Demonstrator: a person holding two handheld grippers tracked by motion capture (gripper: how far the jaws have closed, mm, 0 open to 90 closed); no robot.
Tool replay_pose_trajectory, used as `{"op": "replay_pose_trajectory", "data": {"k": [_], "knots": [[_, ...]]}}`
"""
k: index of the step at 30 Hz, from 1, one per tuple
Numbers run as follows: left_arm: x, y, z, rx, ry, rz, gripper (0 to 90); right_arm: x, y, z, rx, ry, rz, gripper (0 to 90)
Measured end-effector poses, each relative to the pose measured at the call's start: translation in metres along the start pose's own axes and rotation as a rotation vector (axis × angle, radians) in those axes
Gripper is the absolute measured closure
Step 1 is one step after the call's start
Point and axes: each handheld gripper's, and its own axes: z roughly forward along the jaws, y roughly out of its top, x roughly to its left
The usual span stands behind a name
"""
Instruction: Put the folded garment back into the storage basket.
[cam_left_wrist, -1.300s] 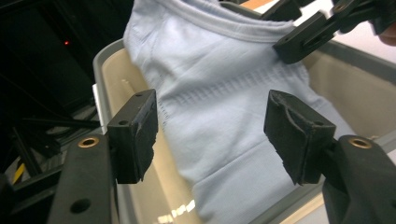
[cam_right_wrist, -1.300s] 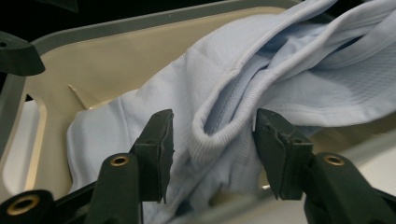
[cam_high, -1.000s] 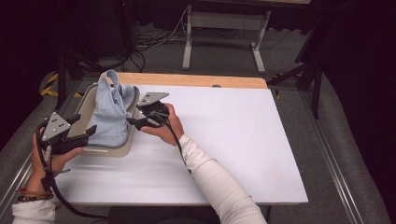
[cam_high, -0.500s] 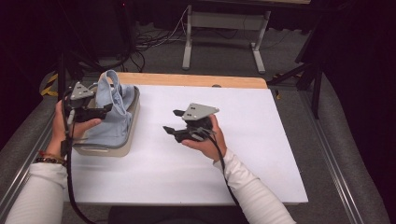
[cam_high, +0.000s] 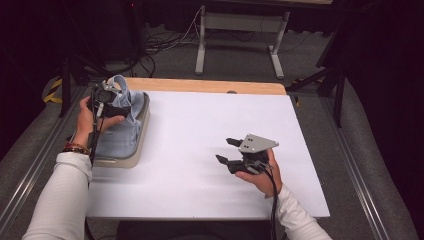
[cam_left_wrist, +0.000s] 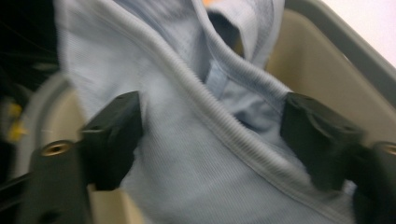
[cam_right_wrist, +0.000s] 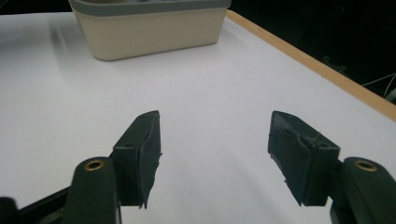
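Surface (cam_high: 200, 150): white top, wooden strip along the far edge. Beige tub (cam_high: 142, 125): at the left of the surface, grey-rimmed, holding a light blue ribbed garment (cam_high: 120, 132) that rises above its far end. Left hand-held gripper (cam_high: 102, 95): over the tub's far end, jaws spread wide, the garment's cloth lying between them in the left gripper view. Right hand-held gripper (cam_high: 223, 150): well apart from the tub, jaws wide apart over bare surface, holding nothing.

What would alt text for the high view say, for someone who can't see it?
A person at a white table holds the left tongs at a light blue garment lying in a beige tub. The right tongs hover open above bare tabletop, well apart from the tub.
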Motion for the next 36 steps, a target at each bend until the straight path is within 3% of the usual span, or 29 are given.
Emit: {"op": "replay_pose_trajectory", "data": {"k": [4,6,7,10,12,16,18,20,24,31,36], "knots": [[0.001,-0.003,0.011,0.072,-0.051,0.017,61.1,-0.003,-0.013,-0.012,0.013,-0.014,0.029,35.5],[-0.001,-0.002,0.012,0.077,-0.049,0.034,82.4,-0.005,-0.017,-0.016,0.013,-0.018,0.042,35.5],[-0.002,-0.002,0.012,0.078,-0.054,0.041,86.3,-0.006,-0.02,-0.019,0.016,-0.026,0.045,35.5],[-0.006,0.0,0.006,0.069,-0.061,0.073,86.9,-0.008,-0.024,-0.024,0.016,-0.04,0.053,35.6],[-0.007,0.001,-0.002,0.03,-0.09,0.073,86.8,-0.009,-0.025,-0.026,0.017,-0.044,0.058,35.5],[-0.014,0.002,-0.012,0.003,-0.139,0.128,86.8,-0.011,-0.026,-0.03,0.009,-0.054,0.066,35.5],[-0.018,0.001,-0.008,0.032,-0.129,0.161,86.8,-0.011,-0.026,-0.032,0.007,-0.057,0.067,35.5],[-0.018,0.0,0.0,0.044,-0.158,0.17,86.8,-0.012,-0.028,-0.032,0.009,-0.062,0.066,35.5],[-0.021,-0.002,0.015,0.078,-0.196,0.151,86.9,-0.012,-0.031,-0.032,0.019,-0.058,0.075,35.4],[-0.028,-0.004,0.035,0.179,-0.182,0.21,86.8,-0.015,-0.035,-0.031,0.028,-0.063,0.08,35.3],[-0.028,-0.007,0.039,0.201,-0.185,0.207,86.5,-0.014,-0.036,-0.032,0.033,-0.068,0.077,35.2]]}}
